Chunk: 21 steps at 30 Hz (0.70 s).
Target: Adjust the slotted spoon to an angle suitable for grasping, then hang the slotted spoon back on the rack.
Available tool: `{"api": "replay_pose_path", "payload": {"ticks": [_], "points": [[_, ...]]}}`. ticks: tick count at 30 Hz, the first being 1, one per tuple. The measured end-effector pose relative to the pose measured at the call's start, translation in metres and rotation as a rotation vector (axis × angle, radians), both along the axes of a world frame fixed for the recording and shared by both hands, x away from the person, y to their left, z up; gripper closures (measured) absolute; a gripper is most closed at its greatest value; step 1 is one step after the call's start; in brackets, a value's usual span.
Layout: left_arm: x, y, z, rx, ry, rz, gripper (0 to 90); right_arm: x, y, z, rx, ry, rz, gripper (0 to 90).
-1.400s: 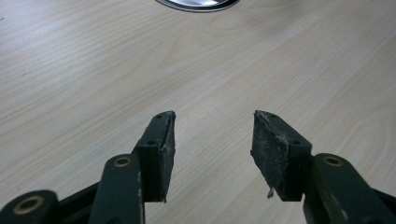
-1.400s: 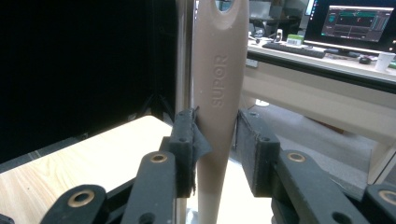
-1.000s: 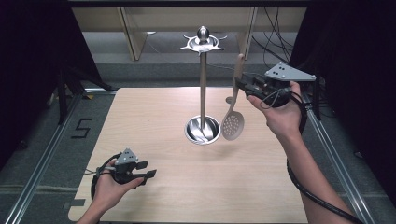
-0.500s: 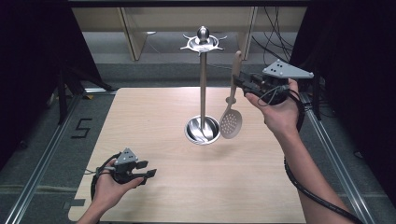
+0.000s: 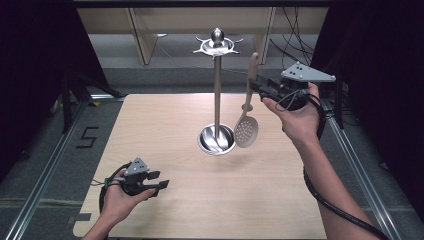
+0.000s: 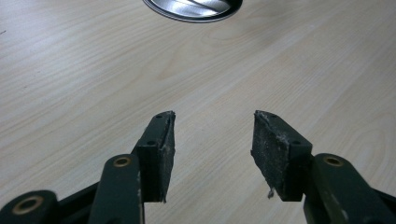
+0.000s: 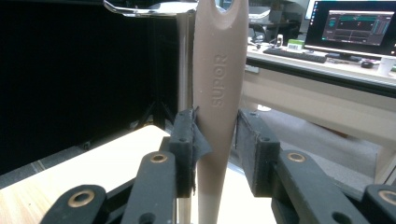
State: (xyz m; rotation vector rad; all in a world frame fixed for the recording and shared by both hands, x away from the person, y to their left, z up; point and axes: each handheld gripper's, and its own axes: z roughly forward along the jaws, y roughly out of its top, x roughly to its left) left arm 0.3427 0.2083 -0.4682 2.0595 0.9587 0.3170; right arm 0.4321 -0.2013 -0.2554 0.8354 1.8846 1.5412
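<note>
While the right gripper (image 5: 258,88) jaws clamp the slotted spoon (image 5: 246,131) by its handle, it has drifted slightly nearer the rack (image 5: 216,90) hooks, hanging upright above the bench (image 5: 150,130); hanging it looks next. Left gripper (image 5: 156,181) rests low, jaws open and empty.

Both forearms are bare, no sleeves. Each gripper has 2 black jaws with brass-coloured rivets and worn, frayed pads. The right gripper (image 5: 260,89) carries a grey 3-cornered plate and a black cable; the left gripper (image 5: 157,181) likewise.
</note>
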Motion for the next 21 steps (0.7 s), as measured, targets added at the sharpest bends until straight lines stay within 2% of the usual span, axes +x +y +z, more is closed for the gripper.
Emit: {"api": "replay_pose_path", "payload": {"ticks": [1, 3, 4, 6, 7, 8, 12, 13, 17, 18, 21], "points": [[0.0001, -0.0001, 0.0002, 0.000, 0.000, 0.000, 48.2, 0.0011, -0.0015, 0.0004, -0.017, -0.031, -0.008, 69.3], [0.0000, -0.0003, 0.0007, -0.006, 0.001, -0.006, 48.2, 0.0003, -0.0009, 0.0005, -0.009, -0.027, -0.008, 69.3], [-0.0009, -0.0011, 0.0001, -0.021, -0.002, 0.001, 48.2, -0.0013, -0.0001, 0.0014, -0.004, -0.010, -0.002, 69.3], [-0.0010, -0.0005, -0.0005, -0.016, -0.004, -0.002, 48.2, -0.0019, -0.0003, 0.0020, -0.005, -0.006, -0.005, 69.3], [-0.0017, 0.0007, -0.0003, -0.011, -0.003, 0.001, 48.2, -0.0007, -0.0009, 0.0023, -0.013, -0.029, -0.009, 69.3], [-0.0023, -0.0003, -0.0004, -0.031, 0.005, 0.021, 48.2, -0.0006, -0.0003, 0.0020, -0.008, -0.032, -0.009, 69.3], [-0.0014, 0.0006, -0.0007, -0.022, -0.004, 0.016, 48.2, 0.0001, 0.0011, 0.0018, 0.002, 0.000, 0.007, 69.3], [-0.0013, 0.0016, -0.0007, -0.006, -0.009, 0.011, 48.2, 0.0007, 0.0007, 0.0023, -0.001, -0.006, 0.006, 69.3], [-0.0021, 0.0026, -0.0006, -0.008, 0.006, 0.019, 48.1, 0.0038, -0.0002, 0.0033, -0.002, 0.000, 0.011, 69.3], [-0.0025, 0.0022, -0.0010, -0.012, -0.003, 0.028, 48.2, 0.0057, -0.0010, 0.0033, -0.007, -0.015, 0.009, 69.3], [-0.0025, 0.0031, -0.0008, -0.016, -0.005, 0.025, 48.1, 0.0067, 0.0001, 0.0034, -0.004, -0.009, 0.012, 69.3]]}}
